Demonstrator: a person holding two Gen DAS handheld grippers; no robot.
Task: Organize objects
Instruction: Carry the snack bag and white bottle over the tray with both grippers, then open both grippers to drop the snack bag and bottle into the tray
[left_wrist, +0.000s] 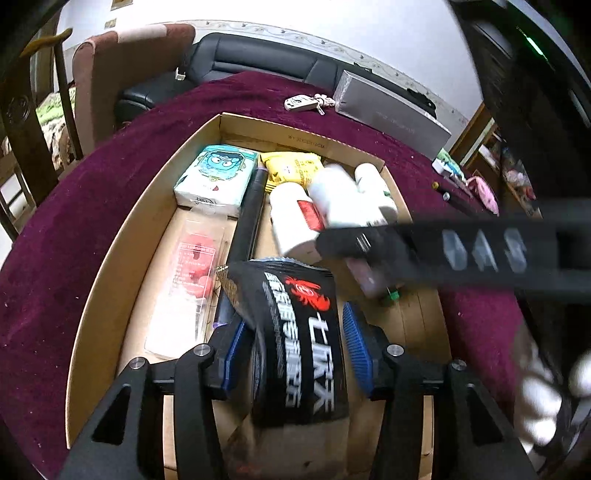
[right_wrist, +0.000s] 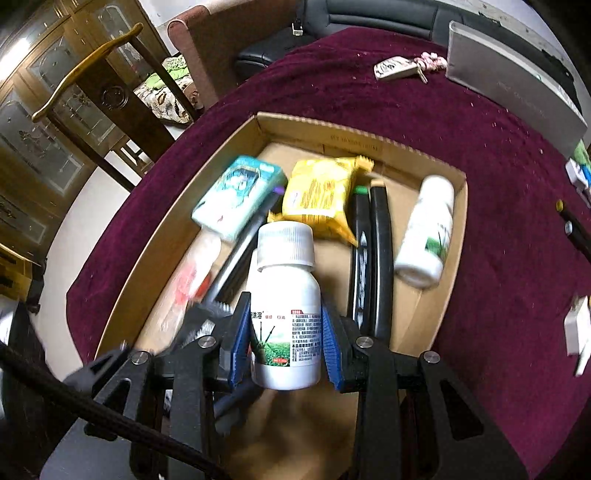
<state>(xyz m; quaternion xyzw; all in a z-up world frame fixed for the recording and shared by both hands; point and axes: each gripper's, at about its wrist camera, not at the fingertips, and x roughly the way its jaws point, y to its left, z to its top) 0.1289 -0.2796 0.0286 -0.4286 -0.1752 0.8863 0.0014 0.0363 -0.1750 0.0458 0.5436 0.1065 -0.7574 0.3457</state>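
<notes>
One table, covered by a maroon cloth, is observed; one open cardboard box is set on it near the front edge. One silver flat case is laid at the table's far right edge, and one key fob is seen just beside it. Small items at the right edge are too blurred to be identified.

Within the box the following are counted. One black snack pouch with a red lobster print is found near the front wall, between the blue pads of the left gripper; the right pad stands clear of it, while contact at the left pad cannot be told, so the jaws are recorded as spread. Three white bottles are counted: one white bottle is pinched at its label by the right gripper, cap pointing away, above the box floor; one is lying tilted by the right wall; a third is seen at mid-box in the left view. One tissue pack and one yellow packet are placed by the far wall. One clear packet with red contents is laid along the left wall. One dark rod is lying lengthwise mid-box.

Beyond the table, one black sofa, one brown armchair and one glazed wooden cabinet are noted.
</notes>
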